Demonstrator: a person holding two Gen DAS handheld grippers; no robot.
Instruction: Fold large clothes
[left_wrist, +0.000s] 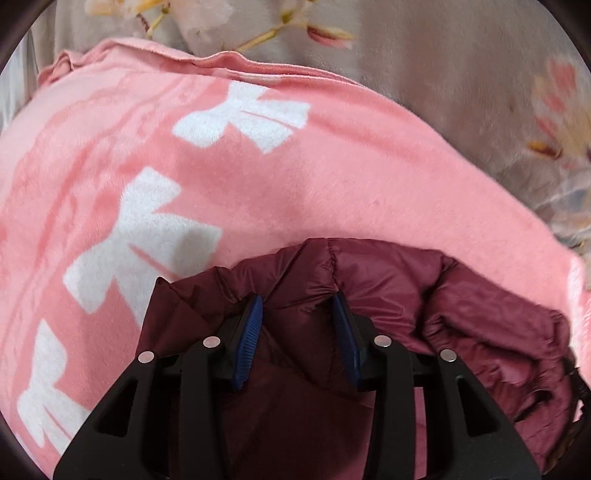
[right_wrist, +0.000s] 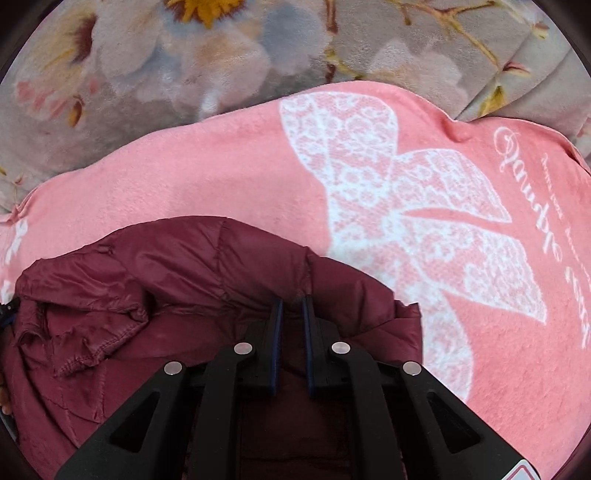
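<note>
A maroon puffer jacket (left_wrist: 424, 291) lies bunched on a pink blanket (left_wrist: 240, 192) with white bow prints. In the left wrist view my left gripper (left_wrist: 298, 301) has its blue pads apart, with a fold of the jacket lying between them. In the right wrist view the jacket (right_wrist: 166, 266) fills the lower left over the pink blanket (right_wrist: 221, 177). My right gripper (right_wrist: 292, 303) has its fingers nearly together, pinching the jacket's edge.
Under the pink blanket is a grey bedspread with a floral print (right_wrist: 166, 66), also at the top of the left wrist view (left_wrist: 461, 74). A large white lace bow and script lettering (right_wrist: 535, 221) mark the blanket's right side.
</note>
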